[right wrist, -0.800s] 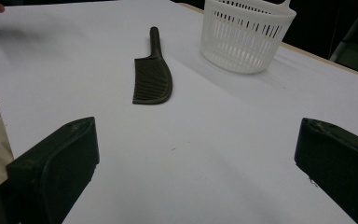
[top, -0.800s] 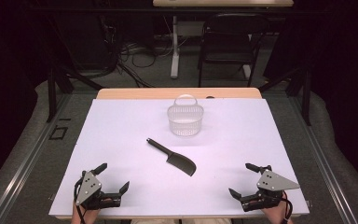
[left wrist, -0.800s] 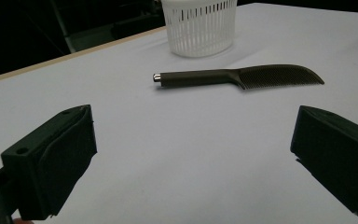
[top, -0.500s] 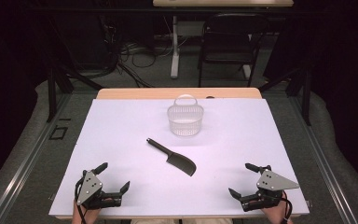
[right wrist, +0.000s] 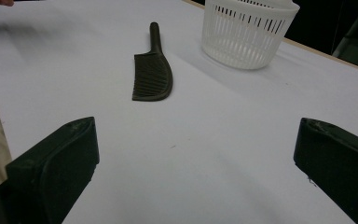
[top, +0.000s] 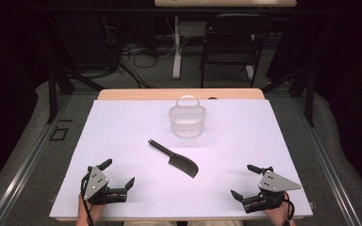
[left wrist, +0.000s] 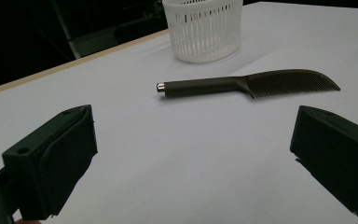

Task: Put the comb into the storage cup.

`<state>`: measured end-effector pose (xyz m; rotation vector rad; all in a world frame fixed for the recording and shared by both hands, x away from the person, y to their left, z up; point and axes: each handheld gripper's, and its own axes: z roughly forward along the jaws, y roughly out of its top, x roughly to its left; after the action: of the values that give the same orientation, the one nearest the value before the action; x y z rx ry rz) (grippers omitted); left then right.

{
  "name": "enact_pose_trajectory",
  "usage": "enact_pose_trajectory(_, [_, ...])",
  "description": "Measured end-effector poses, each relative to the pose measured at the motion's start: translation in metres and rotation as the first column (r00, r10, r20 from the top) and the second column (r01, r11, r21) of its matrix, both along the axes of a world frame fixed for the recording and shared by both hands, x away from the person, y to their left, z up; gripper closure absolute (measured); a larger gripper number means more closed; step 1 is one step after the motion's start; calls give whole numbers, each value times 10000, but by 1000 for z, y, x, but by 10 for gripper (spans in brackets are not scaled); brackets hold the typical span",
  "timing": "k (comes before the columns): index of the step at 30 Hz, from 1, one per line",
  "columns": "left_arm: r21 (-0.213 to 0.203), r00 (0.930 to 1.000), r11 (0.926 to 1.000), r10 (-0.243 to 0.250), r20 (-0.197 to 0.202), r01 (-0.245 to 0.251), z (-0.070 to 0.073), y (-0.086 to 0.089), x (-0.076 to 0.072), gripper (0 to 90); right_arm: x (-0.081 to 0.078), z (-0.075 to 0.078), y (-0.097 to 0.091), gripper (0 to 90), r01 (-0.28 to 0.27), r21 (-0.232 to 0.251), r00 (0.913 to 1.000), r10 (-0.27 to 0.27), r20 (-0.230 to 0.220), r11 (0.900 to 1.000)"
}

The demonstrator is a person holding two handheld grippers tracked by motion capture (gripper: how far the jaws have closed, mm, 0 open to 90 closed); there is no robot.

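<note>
While both grippers sit at the near edge of the table, nothing on it is in hand. Left to right in the high view:

Left gripper (top: 118, 177): near left corner, jaws spread wide, nothing between them; its own view looks across bare sheet toward the comb.

Comb (top: 175, 158): dark, with a long handle, lying flat near the middle of the sheet. Handle end points toward the far left, toothed end toward the near right. It is well apart from both grippers and apart from the basket.

Basket (top: 187, 121): white, slatted, upright just beyond the comb, with its bail handle raised. It looks empty, though its floor is hard to read.

Right gripper (top: 250, 183): near right corner, jaws likewise wide and empty.

Progress, as judged: work not begun. The likely job is comb into basket; approach, grasp, lift and drop-in are all left. Comb untouched. Either hand could reach it; the handle lies toward the left side, the toothed end toward the right.

Surface: a white sheet (top: 283, 141) covers the table, clean and flat, with a strip of pale wood showing at the far edge.

Room: dark. A black chair (top: 231, 42) and a white table leg stand behind, with loose cables on grey floor. Metal rails run along both sides of the table.
</note>
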<state>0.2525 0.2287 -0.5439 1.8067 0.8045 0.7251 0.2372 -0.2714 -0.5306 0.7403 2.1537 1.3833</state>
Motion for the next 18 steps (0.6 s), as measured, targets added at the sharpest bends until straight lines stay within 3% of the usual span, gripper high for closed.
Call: enact_pose_trajectory(18, [111, 9998, 9999, -34, 174, 32, 0, -9, 19, 6, 0, 0, 2, 0, -50, -56, 10000, 50, -17, 10000])
